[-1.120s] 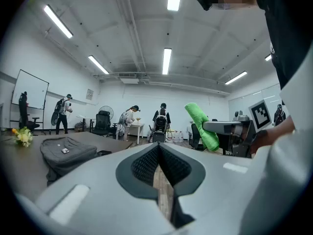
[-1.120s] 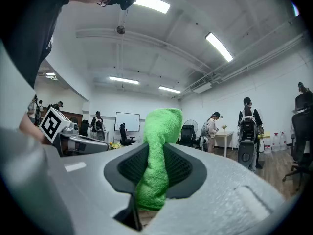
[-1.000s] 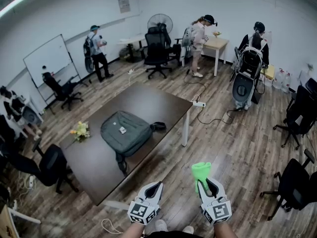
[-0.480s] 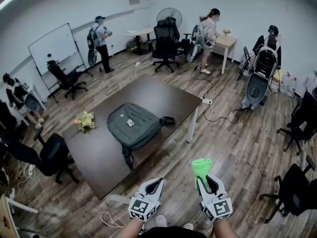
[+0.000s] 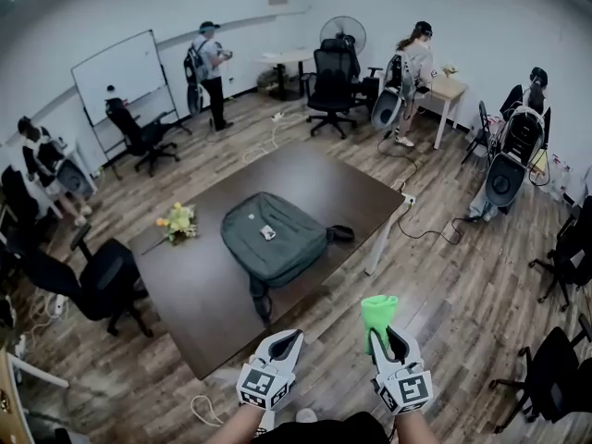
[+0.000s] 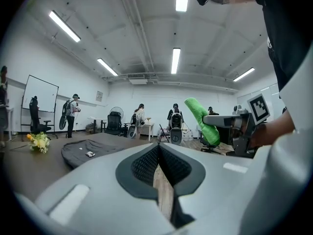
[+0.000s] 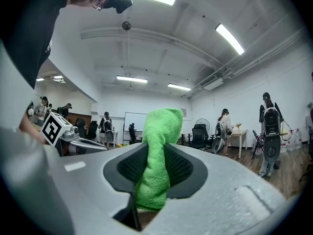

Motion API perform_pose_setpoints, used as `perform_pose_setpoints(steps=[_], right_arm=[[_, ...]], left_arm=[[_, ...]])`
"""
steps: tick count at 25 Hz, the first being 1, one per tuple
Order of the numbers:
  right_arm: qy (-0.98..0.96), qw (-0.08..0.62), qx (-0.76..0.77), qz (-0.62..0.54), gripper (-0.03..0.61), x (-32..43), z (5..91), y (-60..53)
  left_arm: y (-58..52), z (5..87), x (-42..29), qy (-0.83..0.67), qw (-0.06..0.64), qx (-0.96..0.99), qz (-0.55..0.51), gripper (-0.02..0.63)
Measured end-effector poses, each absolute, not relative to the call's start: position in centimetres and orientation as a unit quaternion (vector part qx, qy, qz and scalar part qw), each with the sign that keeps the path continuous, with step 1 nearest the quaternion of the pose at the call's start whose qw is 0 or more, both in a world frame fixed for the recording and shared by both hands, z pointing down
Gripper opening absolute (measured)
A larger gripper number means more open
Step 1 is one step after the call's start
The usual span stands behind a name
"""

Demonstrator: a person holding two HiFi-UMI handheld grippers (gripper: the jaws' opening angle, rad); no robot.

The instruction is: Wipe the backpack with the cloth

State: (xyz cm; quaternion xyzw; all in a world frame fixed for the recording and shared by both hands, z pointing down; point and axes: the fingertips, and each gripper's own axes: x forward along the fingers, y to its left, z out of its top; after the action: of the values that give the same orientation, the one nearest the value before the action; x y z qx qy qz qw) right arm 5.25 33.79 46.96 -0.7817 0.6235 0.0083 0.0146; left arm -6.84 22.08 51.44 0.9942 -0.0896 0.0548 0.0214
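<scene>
A dark grey backpack (image 5: 273, 238) lies flat on the dark brown table (image 5: 203, 299), well ahead of both grippers; it also shows low at the left in the left gripper view as the backpack (image 6: 90, 149). My right gripper (image 5: 386, 337) is shut on a bright green cloth (image 5: 376, 314), which stands up between its jaws (image 7: 156, 155). My left gripper (image 5: 286, 345) is shut with nothing in it, its jaws together (image 6: 159, 163). Both grippers hang over the wooden floor, short of the table's near corner.
A small bunch of yellow flowers (image 5: 178, 220) sits on the table left of the backpack. Office chairs (image 5: 97, 285) stand round the table and at the right. Several people stand at the far wall, by a whiteboard (image 5: 118, 74), a fan (image 5: 344, 31) and a small desk (image 5: 450, 91).
The view has shifted: the table and backpack have moved right and nearer in the head view. Both grippers keep the same pose, the right one still holding the cloth.
</scene>
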Motion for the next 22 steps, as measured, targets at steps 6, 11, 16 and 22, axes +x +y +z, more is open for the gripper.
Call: perform_pose_setpoints(steps=[6, 11, 16, 22], right_arm=[[0.628, 0.014, -0.778, 0.007, 0.104, 5.8, 47.0, 31.1], [0.630, 0.015, -0.776, -0.006, 0.104, 8.8, 48.4, 28.5], [0.647, 0.020, -0.762, -0.012, 0.104, 12.5, 48.8, 25.7], [0.676, 0.027, -0.736, -0.012, 0.104, 17.0, 48.3, 21.8]], left_arm=[[19.2, 51.9, -6.7, -0.105, 0.037, 0.992, 0.055, 0.017], [17.1, 52.9, -4.6, -0.114, 0.044, 0.990, 0.065, 0.017], [14.9, 52.6, -1.4, -0.135, 0.042, 0.988, 0.068, 0.017], [12.0, 52.0, 3.3, -0.161, 0.040, 0.984, 0.067, 0.017]])
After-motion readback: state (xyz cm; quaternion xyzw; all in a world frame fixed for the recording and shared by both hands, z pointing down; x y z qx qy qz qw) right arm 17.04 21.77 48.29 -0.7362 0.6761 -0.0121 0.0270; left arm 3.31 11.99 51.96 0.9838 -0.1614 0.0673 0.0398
